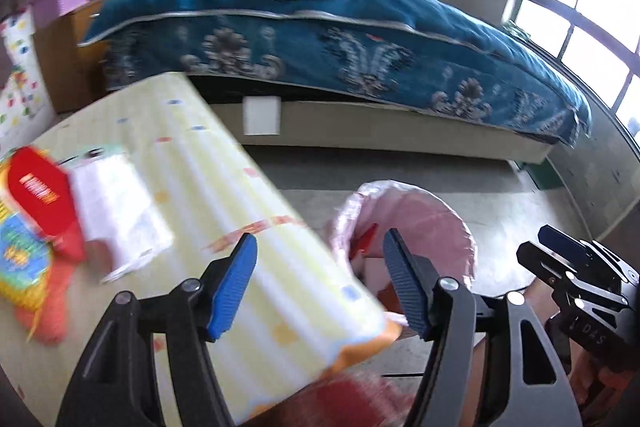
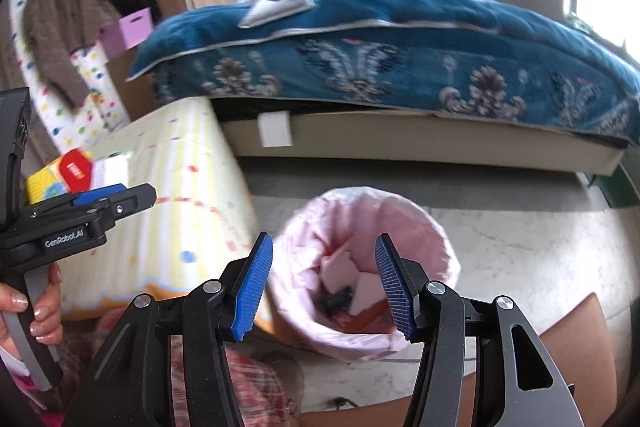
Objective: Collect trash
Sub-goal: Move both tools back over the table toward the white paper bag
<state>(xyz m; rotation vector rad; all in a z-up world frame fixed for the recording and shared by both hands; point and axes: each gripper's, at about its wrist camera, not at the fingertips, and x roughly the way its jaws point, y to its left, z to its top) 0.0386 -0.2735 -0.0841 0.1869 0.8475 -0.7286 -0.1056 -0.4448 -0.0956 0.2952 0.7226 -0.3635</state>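
In the left wrist view, the left gripper (image 1: 320, 281) hangs with its blue fingers apart and nothing between them, over the corner of a yellow-clothed table (image 1: 224, 195) beside the pink-lined trash bin (image 1: 404, 203). A red-and-yellow packet (image 1: 36, 211) lies on the table, its lettering too blurred to read. In the right wrist view, the right gripper (image 2: 324, 285) is spread empty above the bin, which holds pink scraps (image 2: 340, 267); the other gripper's body reads "GenRobot.AI".

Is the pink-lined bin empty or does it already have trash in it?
Not empty. The right wrist view looks into the bin: pale pink scraps, a dark item and something orange lie at the bottom.
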